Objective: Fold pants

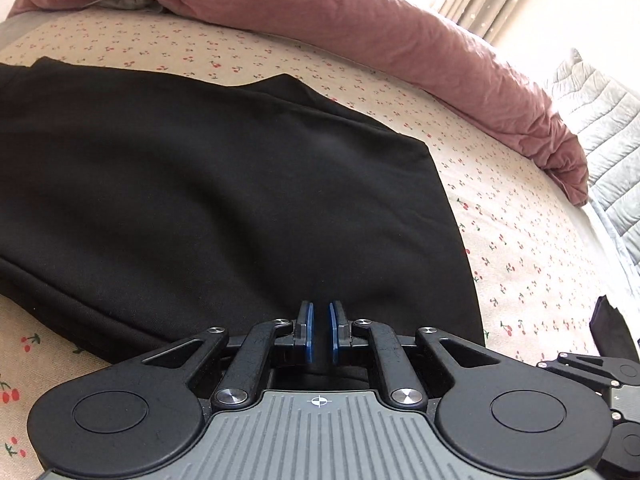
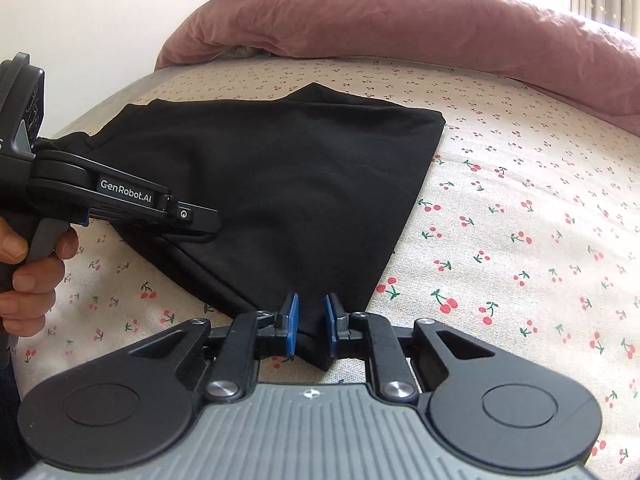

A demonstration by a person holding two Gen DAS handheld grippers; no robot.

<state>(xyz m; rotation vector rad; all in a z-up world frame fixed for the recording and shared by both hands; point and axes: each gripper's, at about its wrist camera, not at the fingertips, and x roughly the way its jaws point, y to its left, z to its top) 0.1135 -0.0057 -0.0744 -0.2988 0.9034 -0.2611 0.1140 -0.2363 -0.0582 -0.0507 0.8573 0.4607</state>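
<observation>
Left wrist view: the left gripper (image 1: 320, 320) is nipped nearly closed on the near hem of the black pants (image 1: 208, 184), spread over the cherry-print sheet (image 1: 520, 248).

Right wrist view: the right gripper (image 2: 311, 320) pinches the pants' near corner; a pink duvet (image 2: 400, 28) lies beyond the pants.

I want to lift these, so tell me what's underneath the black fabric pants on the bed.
The black fabric pants lie on a cream bedsheet printed with red cherries, which shows all around them. Whether anything else lies beneath cannot be seen; the cloth covers it.
</observation>
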